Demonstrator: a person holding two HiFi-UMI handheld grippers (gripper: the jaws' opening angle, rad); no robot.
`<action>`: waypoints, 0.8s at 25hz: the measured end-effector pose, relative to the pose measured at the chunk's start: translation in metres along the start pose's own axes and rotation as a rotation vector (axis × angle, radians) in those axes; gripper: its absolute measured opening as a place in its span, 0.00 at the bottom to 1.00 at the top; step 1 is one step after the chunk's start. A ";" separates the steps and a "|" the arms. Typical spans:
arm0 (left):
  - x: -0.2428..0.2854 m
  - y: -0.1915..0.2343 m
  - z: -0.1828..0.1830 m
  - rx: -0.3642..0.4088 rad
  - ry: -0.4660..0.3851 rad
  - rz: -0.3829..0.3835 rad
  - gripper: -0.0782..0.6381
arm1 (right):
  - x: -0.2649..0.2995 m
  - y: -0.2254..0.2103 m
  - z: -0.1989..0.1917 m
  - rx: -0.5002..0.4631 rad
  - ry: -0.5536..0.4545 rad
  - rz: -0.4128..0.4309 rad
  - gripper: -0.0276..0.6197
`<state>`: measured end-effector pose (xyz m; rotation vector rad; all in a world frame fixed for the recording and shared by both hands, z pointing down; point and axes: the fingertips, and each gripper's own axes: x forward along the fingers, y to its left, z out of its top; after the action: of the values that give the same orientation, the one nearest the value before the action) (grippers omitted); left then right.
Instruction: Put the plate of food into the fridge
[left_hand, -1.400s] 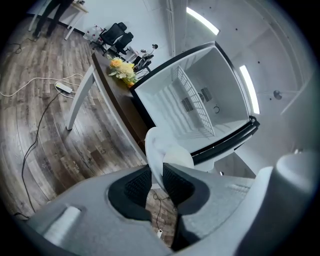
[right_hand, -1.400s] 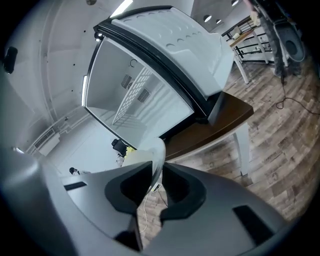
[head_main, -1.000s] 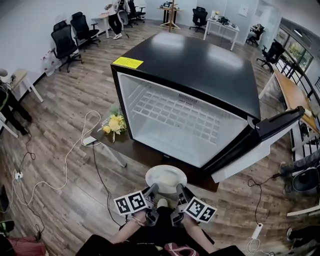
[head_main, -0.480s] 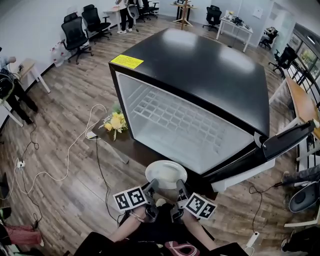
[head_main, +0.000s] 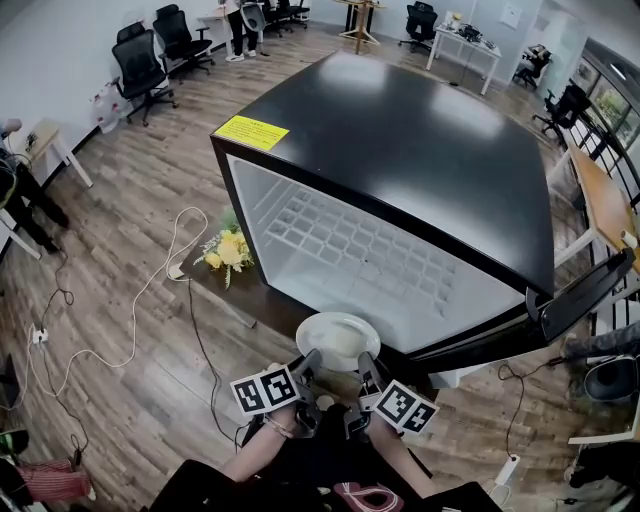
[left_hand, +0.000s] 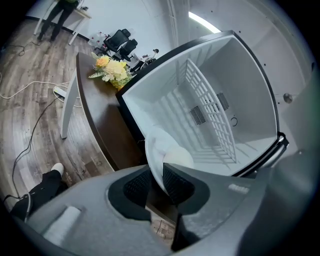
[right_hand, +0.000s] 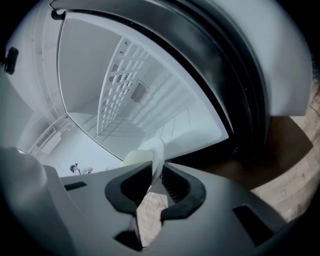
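A loose white cable (head_main: 150, 290) curled over the wooden floor (head_main: 110, 220) at the left, near a bunch of yellow flowers (head_main: 228, 250) lying on the dark brown table (head_main: 262, 292). The left gripper (left_hand: 156, 181) and right gripper (right_hand: 157, 181) each pinched the near rim of the round white plate of pale food (head_main: 338, 338). They held it over the table edge before the black, white-lined fridge (head_main: 400, 140), whose door (head_main: 585, 292) stood swung open rightward.

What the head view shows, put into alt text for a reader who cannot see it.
Two hand-held tools, the left tool and the right tool, grip the near rim of a white plate of pale food before an open black fridge with a white interior. Yellow flowers lie on the dark table at the fridge's left.
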<state>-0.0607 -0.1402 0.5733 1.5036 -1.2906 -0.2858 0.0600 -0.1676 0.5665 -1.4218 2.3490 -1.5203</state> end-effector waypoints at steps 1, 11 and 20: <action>0.003 0.000 0.005 -0.006 0.010 -0.002 0.21 | 0.004 0.002 0.003 0.004 -0.007 -0.006 0.15; 0.037 -0.005 0.053 0.047 0.087 -0.030 0.21 | 0.042 0.012 0.028 0.038 -0.067 -0.063 0.16; 0.064 -0.003 0.072 0.074 0.152 -0.022 0.21 | 0.063 0.007 0.041 0.048 -0.103 -0.136 0.16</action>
<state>-0.0876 -0.2327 0.5703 1.5721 -1.1747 -0.1360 0.0365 -0.2393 0.5666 -1.6367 2.1842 -1.4820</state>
